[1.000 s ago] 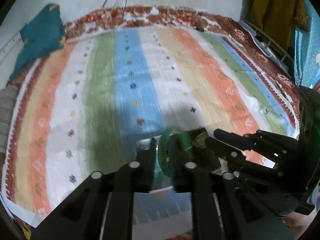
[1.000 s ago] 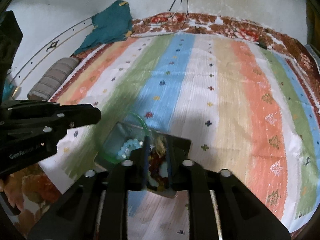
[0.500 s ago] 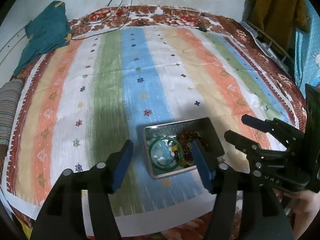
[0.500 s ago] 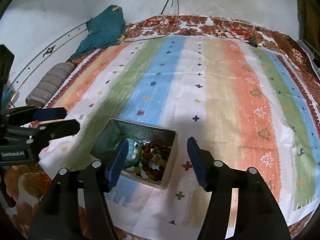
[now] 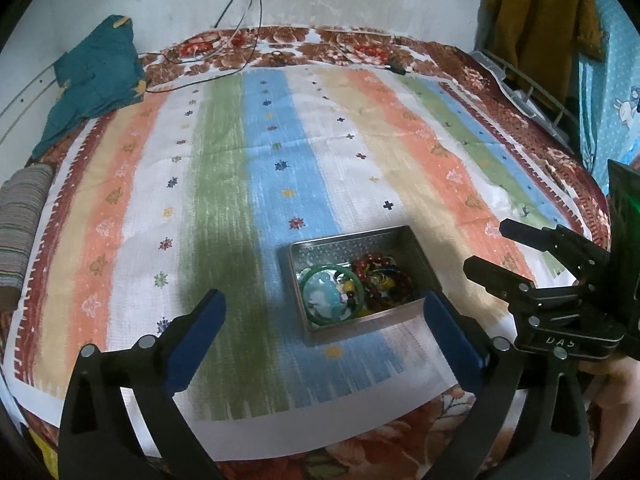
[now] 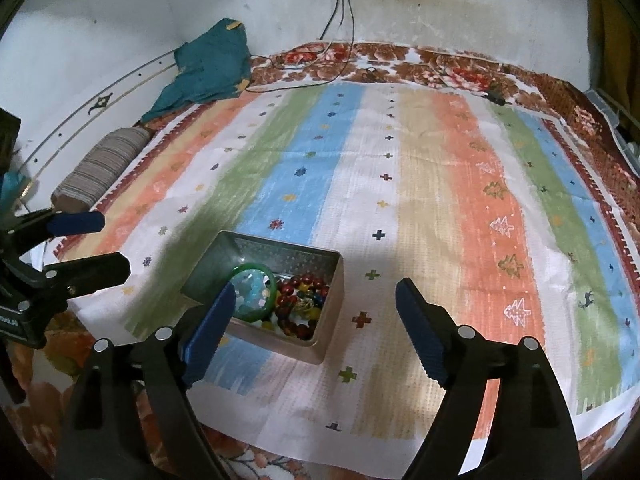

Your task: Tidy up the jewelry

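A silver metal tin (image 5: 420, 254) (image 6: 332, 300) sits on the striped cloth near its front edge. Inside lie a green bangle (image 5: 320, 274) (image 6: 272, 278), pale blue pieces and dark red beads (image 5: 374, 264) (image 6: 298, 284). My left gripper (image 5: 324, 312) is open and empty, held above and in front of the tin. My right gripper (image 6: 314, 300) is open and empty, also back from the tin. The right gripper shows at the right of the left wrist view (image 5: 500, 252); the left gripper shows at the left of the right wrist view (image 6: 96, 244).
The striped cloth (image 5: 280, 160) covers a bed with a red floral sheet (image 6: 440, 68). A teal garment (image 5: 96, 76) and a striped bolster (image 5: 20, 216) lie at the left. Cables (image 6: 340, 20) hang from the back wall. A wire rack (image 5: 532, 92) stands at the right.
Both grippers have opened wide and pulled up and back from the tin. The green bangle and beads that they held over it now lie inside it.
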`<state>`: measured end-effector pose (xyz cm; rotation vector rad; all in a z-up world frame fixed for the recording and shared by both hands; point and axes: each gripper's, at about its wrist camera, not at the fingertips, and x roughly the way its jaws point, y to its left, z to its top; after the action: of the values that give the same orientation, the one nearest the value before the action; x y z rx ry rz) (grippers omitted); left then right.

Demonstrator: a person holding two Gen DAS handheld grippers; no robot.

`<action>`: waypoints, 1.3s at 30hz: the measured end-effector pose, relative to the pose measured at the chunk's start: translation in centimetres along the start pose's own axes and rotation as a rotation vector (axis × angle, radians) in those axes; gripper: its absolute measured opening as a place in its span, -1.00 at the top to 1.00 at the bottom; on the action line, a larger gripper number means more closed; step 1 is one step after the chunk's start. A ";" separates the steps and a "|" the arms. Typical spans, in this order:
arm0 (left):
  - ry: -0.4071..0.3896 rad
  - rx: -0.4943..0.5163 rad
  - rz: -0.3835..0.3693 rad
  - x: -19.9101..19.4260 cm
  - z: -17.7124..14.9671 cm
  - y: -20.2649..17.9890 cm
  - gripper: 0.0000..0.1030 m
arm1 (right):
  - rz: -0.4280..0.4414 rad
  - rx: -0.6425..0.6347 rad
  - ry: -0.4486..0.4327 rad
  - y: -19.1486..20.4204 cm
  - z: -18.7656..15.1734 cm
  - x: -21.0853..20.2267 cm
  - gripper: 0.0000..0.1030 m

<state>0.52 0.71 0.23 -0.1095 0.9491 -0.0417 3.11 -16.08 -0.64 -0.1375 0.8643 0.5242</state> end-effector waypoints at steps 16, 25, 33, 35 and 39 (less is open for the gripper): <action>-0.041 0.044 0.072 -1.3 -1.7 -0.9 -0.89 | 0.023 -0.018 -0.042 0.5 -1.3 -2.0 -0.85; -0.040 0.022 0.032 -1.4 -2.1 -0.7 -0.89 | 0.036 -0.024 -0.055 0.5 -1.9 -2.8 -0.85; -0.062 0.046 0.042 -1.7 -2.3 -1.3 -0.89 | 0.031 -0.008 -0.068 0.4 -2.0 -3.5 -0.85; -0.062 0.046 0.043 -1.7 -2.3 -1.4 -0.89 | 0.032 -0.011 -0.066 0.4 -2.0 -3.4 -0.85; -0.065 0.048 0.050 -1.8 -2.2 -1.4 -0.89 | 0.031 -0.015 -0.059 0.5 -2.0 -3.4 -0.85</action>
<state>-2.32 -0.72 0.53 -0.0430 0.8851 -0.0147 -0.30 -17.62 0.67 -0.1222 0.8058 0.5610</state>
